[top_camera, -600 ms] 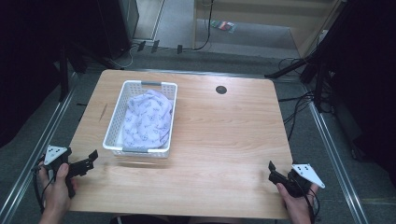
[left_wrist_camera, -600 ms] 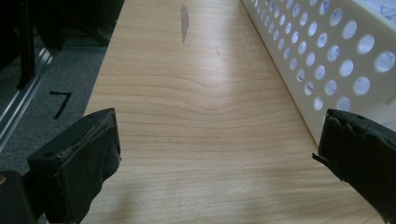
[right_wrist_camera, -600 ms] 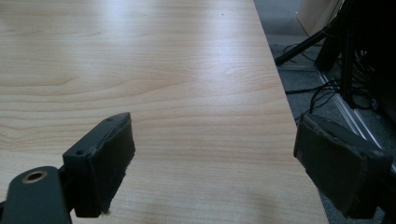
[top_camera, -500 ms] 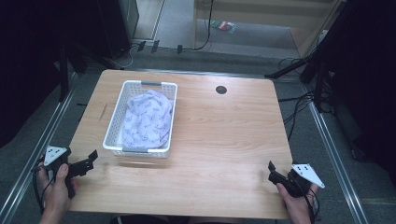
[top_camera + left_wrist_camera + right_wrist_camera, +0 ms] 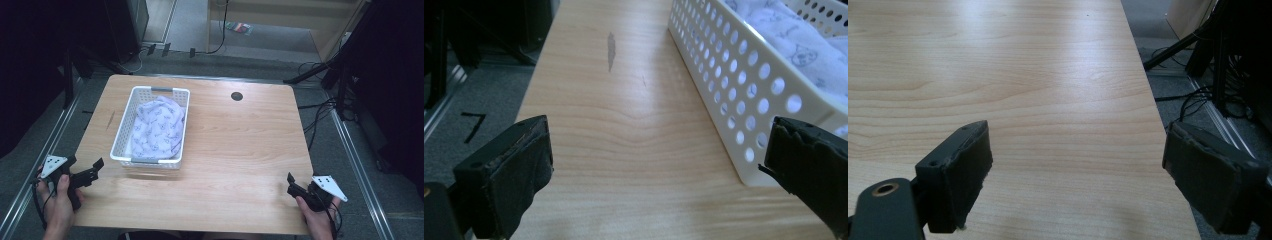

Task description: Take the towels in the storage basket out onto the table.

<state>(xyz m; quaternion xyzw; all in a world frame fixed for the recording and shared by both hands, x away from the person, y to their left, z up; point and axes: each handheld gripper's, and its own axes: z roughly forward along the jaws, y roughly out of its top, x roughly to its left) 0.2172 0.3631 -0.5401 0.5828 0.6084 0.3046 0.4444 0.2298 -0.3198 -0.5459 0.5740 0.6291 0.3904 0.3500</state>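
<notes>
In the high view, a patterned cloth (image 5: 159, 127) is seen lying in the white perforated basket (image 5: 125, 131) on the wooden table (image 5: 240, 150); nothing has shifted since the earlier frames, so work on it is judged not yet begun. The left gripper (image 5: 89, 172) and right gripper (image 5: 292, 184) are held at the near corners.

In the left gripper view, jaws are spread wide, empty, beside the basket (image 5: 744, 95).

In the right gripper view, jaws are spread over bare table (image 5: 1023, 75).

Basket (image 5: 744, 95) far end cut off by frame; cloth (image 5: 794, 45) partly hidden behind wall.
</notes>
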